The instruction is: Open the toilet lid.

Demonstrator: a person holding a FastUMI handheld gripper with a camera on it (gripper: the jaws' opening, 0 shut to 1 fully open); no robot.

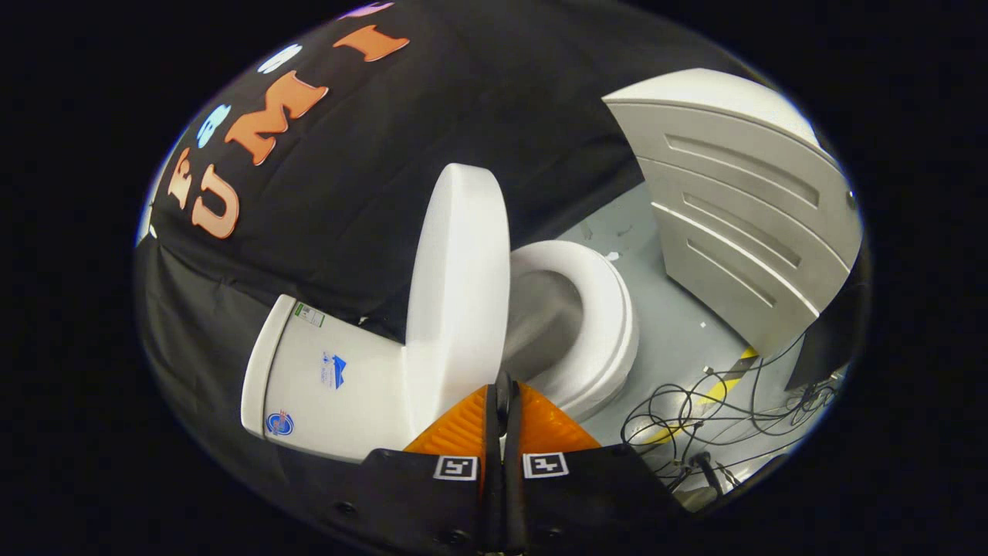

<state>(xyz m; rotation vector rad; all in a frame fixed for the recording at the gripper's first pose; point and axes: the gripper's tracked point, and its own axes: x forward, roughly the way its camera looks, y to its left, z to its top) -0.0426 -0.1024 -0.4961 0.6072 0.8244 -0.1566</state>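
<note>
My gripper (503, 386) has its two fingers pressed together with nothing between them, the tips just in front of the lower edge of the white oval plastic toilet lid (457, 286). The lid stands raised (near upright, leaning toward the white ceramic cistern (324, 378)), exposing the white ring-shaped seat (610, 309). Beyond the seat stand a grey ribbed cabinet (741, 216) and tangled black cables (718, 417) on the floor.

Black cloth wall (478, 100), grey floor (679, 332), white ribbed cabinet (741, 208), tangled black cables (725, 409).
</note>
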